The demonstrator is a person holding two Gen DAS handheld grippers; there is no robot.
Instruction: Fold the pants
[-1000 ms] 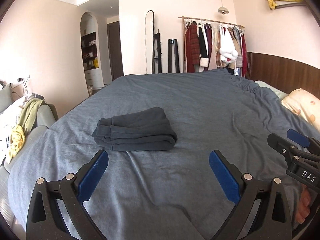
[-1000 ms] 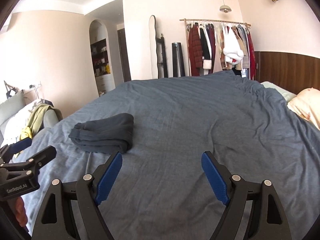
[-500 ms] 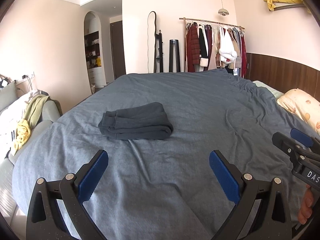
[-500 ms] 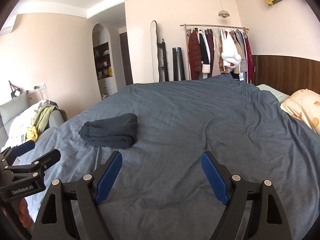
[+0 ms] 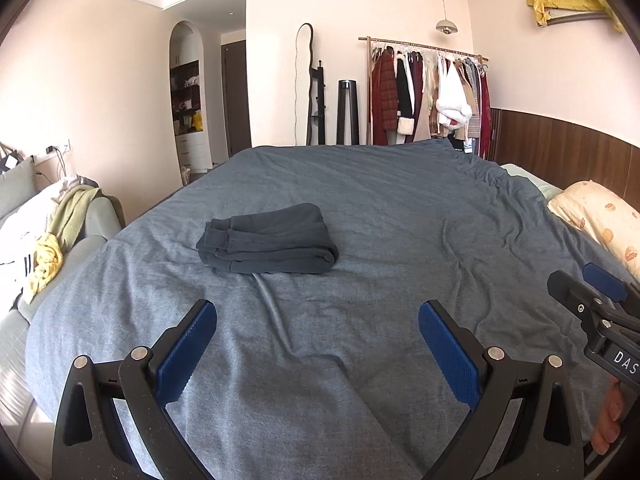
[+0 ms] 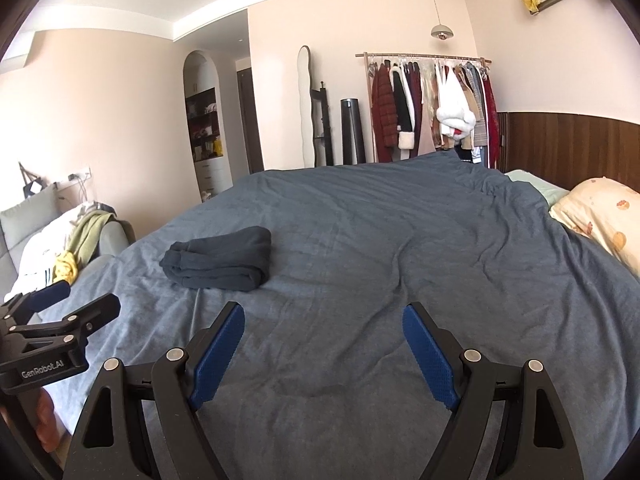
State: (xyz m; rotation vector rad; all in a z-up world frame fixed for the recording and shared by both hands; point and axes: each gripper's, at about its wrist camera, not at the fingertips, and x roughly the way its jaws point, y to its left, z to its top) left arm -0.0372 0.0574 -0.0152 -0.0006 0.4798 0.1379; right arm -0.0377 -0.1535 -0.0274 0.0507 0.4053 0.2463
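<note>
Dark grey pants (image 5: 272, 240) lie folded into a compact stack on the blue bedcover (image 5: 400, 208), left of the bed's middle; they also show in the right wrist view (image 6: 222, 258). My left gripper (image 5: 318, 316) is open and empty, held above the cover well short of the pants. My right gripper (image 6: 323, 320) is open and empty, to the right of the pants and nearer than them. Each gripper shows at the edge of the other's view: the right gripper (image 5: 588, 296) and the left gripper (image 6: 64, 312).
A patterned pillow (image 5: 600, 220) lies at the bed's right side by the wooden headboard. A sofa with a green and yellow cloth (image 5: 60, 232) stands left of the bed. A clothes rack (image 5: 428, 92) stands behind the far edge.
Both grippers have pulled back and risen from the folded pants, which look smaller and farther away now. Both stay open. The pants have not moved.
</note>
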